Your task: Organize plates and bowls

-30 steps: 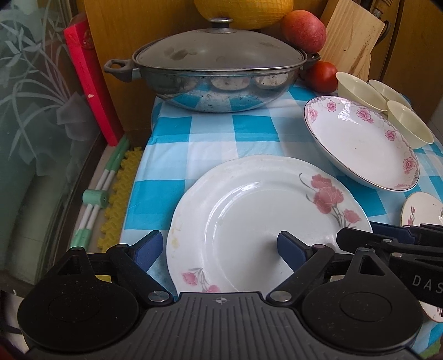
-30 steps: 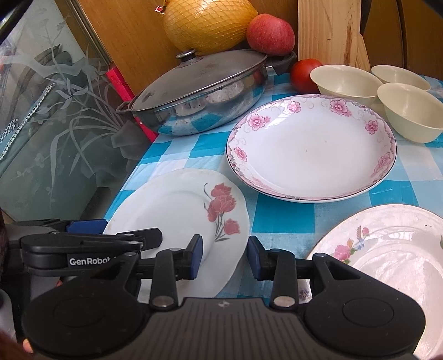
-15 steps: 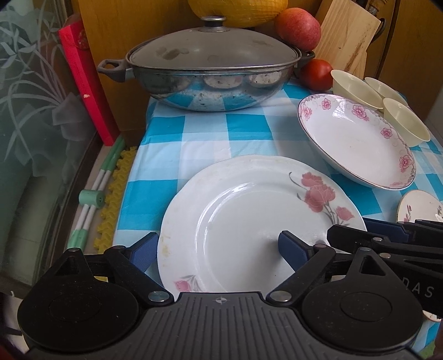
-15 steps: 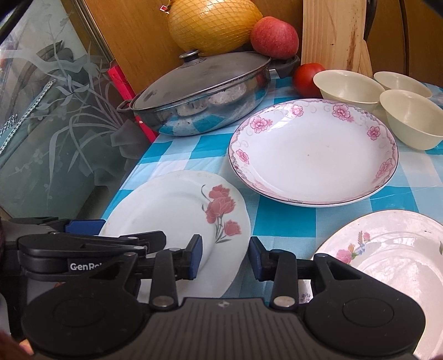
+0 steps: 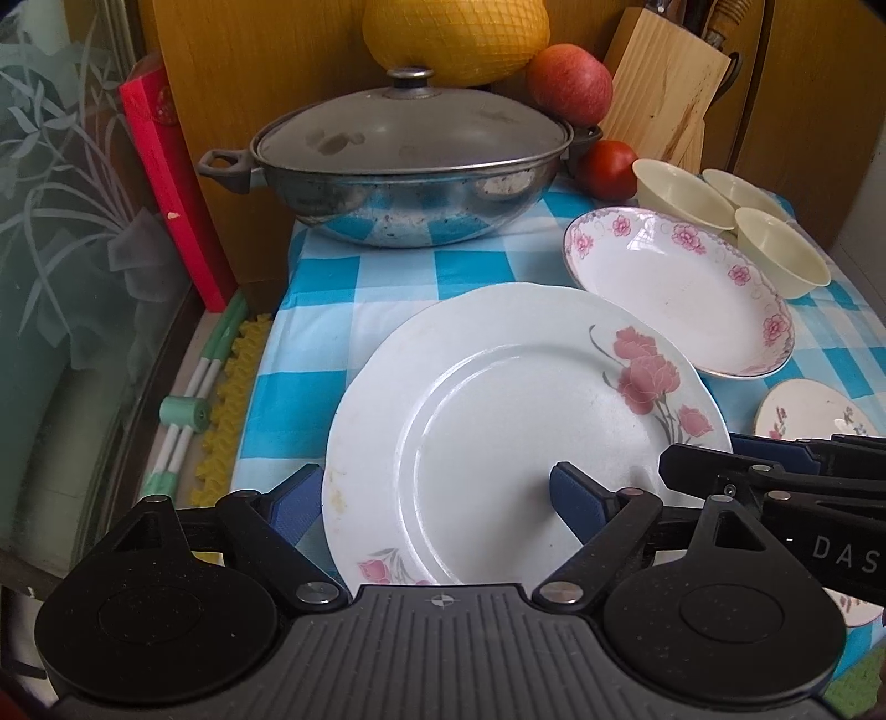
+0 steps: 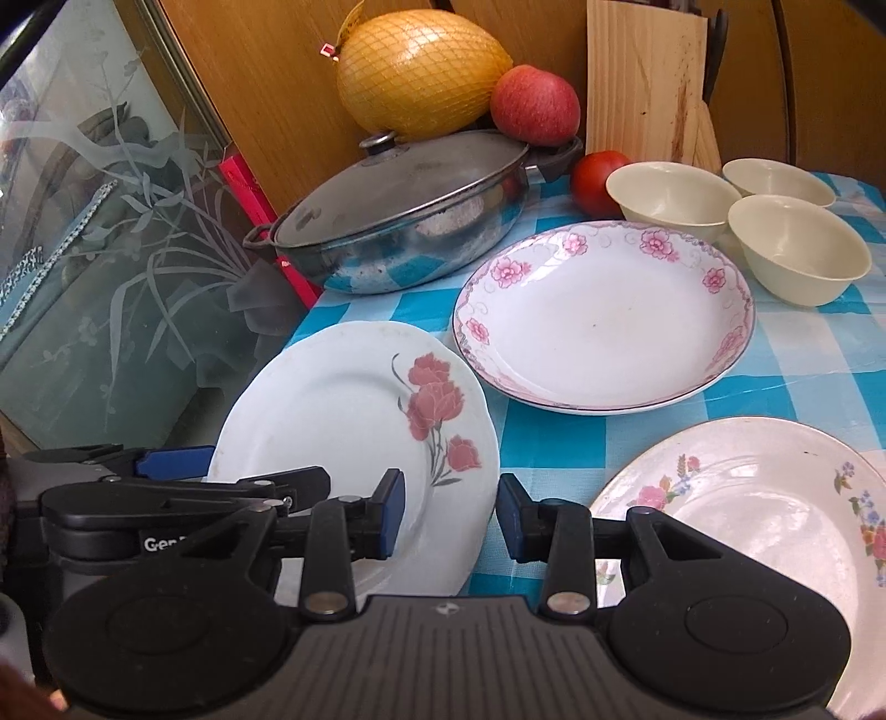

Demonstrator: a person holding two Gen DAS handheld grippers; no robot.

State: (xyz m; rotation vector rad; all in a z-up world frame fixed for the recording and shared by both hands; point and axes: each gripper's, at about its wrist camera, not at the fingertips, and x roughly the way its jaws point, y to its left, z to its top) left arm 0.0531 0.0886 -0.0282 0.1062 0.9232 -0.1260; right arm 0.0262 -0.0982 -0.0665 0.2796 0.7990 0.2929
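Observation:
A white plate with red flowers (image 5: pixel 498 421) lies at the near left of the checked tablecloth. My left gripper (image 5: pixel 434 501) straddles its near-left rim, jaws closing: the left finger (image 5: pixel 293 504) is tucked under the rim, the right finger (image 5: pixel 576 498) hovers over the plate's well, and neither pad visibly presses. My right gripper (image 6: pixel 448 518) is open at the same plate's (image 6: pixel 354 421) right edge, one finger over the plate and one over the cloth. A pink-rimmed deep plate (image 6: pixel 603 315), a flowered plate (image 6: pixel 764 515) and three cream bowls (image 6: pixel 797 249) sit to the right.
A lidded steel pan (image 5: pixel 410 160) stands at the back, with a netted melon (image 5: pixel 454 33), an apple (image 5: pixel 570 83), a tomato (image 5: pixel 606 169) and a knife block (image 5: pixel 664 94) behind it. A glass panel (image 5: pixel 72 221) and a red board (image 5: pixel 166 188) border the left table edge.
My left gripper has risen and drawn back slightly, and the red-flower plate's far rim now looks nearer the pan. The left jaws have narrowed a little. The right gripper has hardly moved.

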